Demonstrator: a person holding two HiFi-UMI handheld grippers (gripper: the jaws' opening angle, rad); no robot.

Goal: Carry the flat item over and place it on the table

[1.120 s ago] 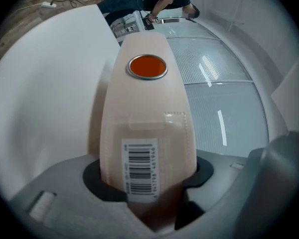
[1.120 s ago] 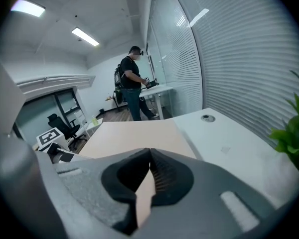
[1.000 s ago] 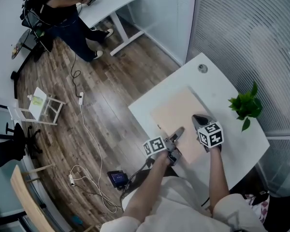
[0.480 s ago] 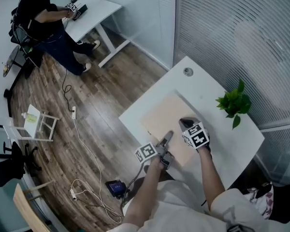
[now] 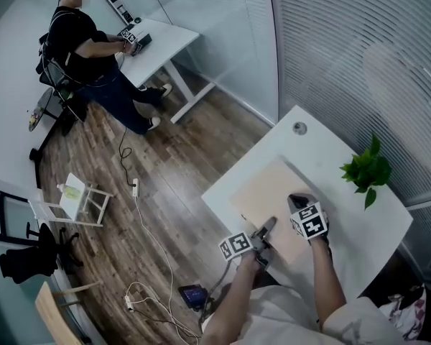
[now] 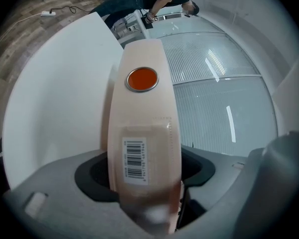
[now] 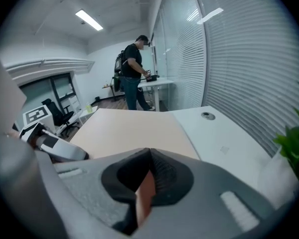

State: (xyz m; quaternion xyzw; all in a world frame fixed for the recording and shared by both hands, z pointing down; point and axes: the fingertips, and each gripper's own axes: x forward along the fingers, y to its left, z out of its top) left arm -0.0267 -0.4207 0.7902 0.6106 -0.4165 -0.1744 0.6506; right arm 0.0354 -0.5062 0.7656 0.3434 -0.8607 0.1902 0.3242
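Observation:
The flat item (image 5: 271,191) is a thin beige board that lies on the white table (image 5: 323,157). Its near edge runs between the jaws of my left gripper (image 5: 268,226), which are opening, with dark gaps on both sides of the board (image 6: 142,123). A barcode label and a round orange sticker (image 6: 142,79) show on it. My right gripper (image 5: 296,200) holds the same near edge further right. In the right gripper view its jaws (image 7: 144,176) are shut on the board (image 7: 129,128), and the left gripper (image 7: 55,146) shows at the left.
A small green plant (image 5: 363,169) stands at the table's right side, and a round cable grommet (image 5: 299,128) sits near the far corner. A person (image 5: 86,49) sits at another white desk (image 5: 161,45) far across the wooden floor. Cables lie on the floor.
The head camera has swung a little, so the table shifts in the picture. Both grippers stay at the board's near edge, and the board stays flat on the table.

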